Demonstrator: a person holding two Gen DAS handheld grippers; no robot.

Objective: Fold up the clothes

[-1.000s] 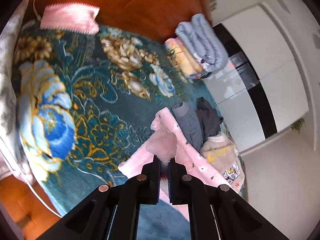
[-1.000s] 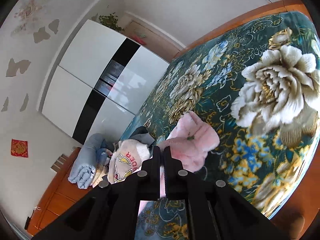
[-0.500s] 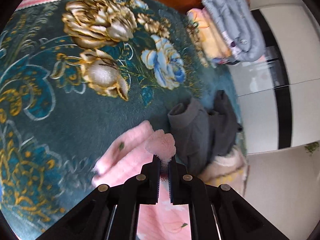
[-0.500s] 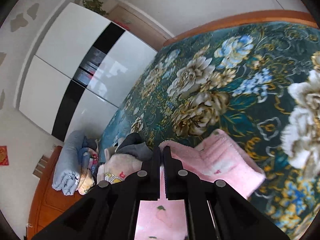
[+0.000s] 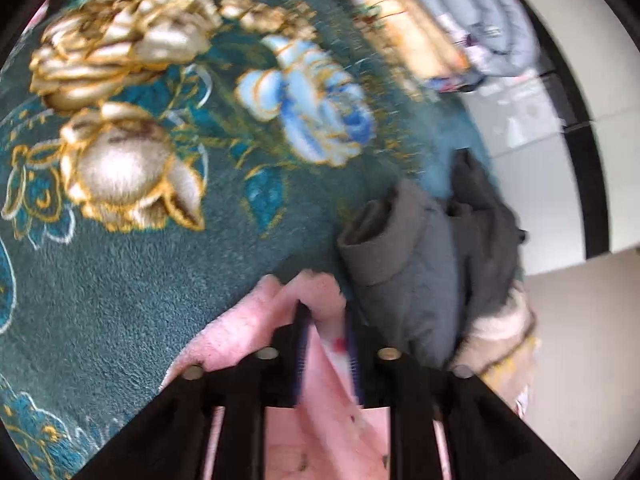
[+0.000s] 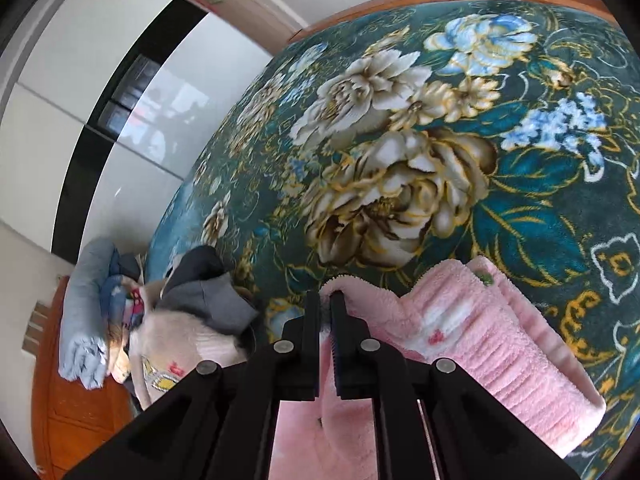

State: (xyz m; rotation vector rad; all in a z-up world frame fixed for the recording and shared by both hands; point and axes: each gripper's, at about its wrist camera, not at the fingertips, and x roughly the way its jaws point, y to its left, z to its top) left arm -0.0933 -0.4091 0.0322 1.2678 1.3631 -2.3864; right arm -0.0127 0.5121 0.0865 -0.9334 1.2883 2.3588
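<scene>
Since half a second ago, left gripper fingers have parted; pink fleece garment lies slack between them, not pinched, view blurred. Right gripper: fingers nearly together, clamped on a thin edge of the pink fleece garment, which has settled flatter onto the floral bedspread. Garment spreads toward 4 o'clock in the right view. Grey clothes at 2 o'clock of the left gripper. Folded bedding stack at 1 o'clock, by the white wardrobe.
</scene>
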